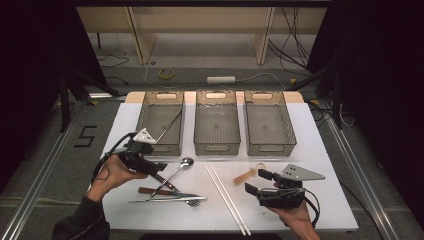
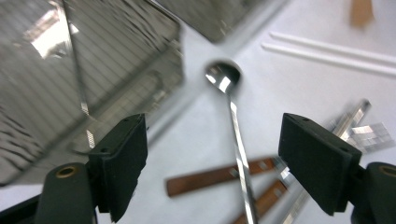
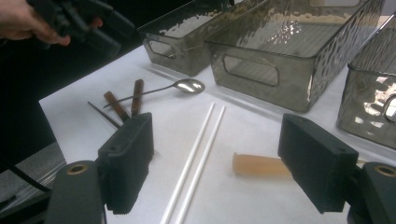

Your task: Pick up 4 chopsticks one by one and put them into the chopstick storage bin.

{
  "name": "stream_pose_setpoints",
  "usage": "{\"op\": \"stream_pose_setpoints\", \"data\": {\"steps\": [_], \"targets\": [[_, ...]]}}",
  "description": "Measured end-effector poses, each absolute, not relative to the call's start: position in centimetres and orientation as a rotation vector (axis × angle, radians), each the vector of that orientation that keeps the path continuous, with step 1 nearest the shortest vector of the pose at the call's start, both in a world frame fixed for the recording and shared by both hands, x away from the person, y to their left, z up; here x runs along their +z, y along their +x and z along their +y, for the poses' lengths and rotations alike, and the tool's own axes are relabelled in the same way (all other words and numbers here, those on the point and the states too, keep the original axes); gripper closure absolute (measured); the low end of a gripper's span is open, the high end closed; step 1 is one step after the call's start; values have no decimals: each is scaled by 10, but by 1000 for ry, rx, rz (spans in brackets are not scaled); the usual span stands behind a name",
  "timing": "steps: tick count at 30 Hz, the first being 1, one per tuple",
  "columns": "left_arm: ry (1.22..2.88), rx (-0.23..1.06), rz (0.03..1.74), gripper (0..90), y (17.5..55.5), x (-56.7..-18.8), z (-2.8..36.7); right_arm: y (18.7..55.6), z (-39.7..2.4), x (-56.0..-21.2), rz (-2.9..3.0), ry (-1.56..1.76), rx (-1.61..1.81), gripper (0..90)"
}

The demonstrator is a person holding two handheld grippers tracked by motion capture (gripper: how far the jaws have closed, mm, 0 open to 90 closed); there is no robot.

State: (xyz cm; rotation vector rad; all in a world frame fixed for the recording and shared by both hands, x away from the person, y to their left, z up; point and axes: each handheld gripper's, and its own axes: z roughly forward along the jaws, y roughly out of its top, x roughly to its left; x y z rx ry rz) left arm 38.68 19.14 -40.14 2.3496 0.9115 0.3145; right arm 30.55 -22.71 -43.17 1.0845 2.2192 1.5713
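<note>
The left gripper [image 2: 212, 163] hovers with its jaws wide apart and empty, directly over the spoon [image 2: 236, 140]. The spoon lies on the white table [image 1: 320, 150], its bowl toward one o'clock from this gripper in the high view, just before the left bin [image 1: 160, 122], and its handle runs back toward seven o'clock, between the two jaws. The long axis therefore crosses the gap, which probably suits a grasp. The right gripper [image 3: 215, 168], also open and empty, is well apart at three o'clock, near the chopsticks [image 3: 196, 163], so the left hand [image 1: 112, 172] is nearer.
</note>
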Motion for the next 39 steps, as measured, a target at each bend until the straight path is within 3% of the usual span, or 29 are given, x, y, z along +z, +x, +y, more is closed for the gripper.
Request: {"op": "stream_pose_setpoints", "data": {"steps": [14, 39], "targets": [[2440, 272, 824, 206, 358, -410, 177, 305, -226, -432, 2224, 1084, 1571, 277], [2676, 175, 648, 555, 334, -439, 158, 305, -227, -431, 2223, 1081, 1573, 277]]}}
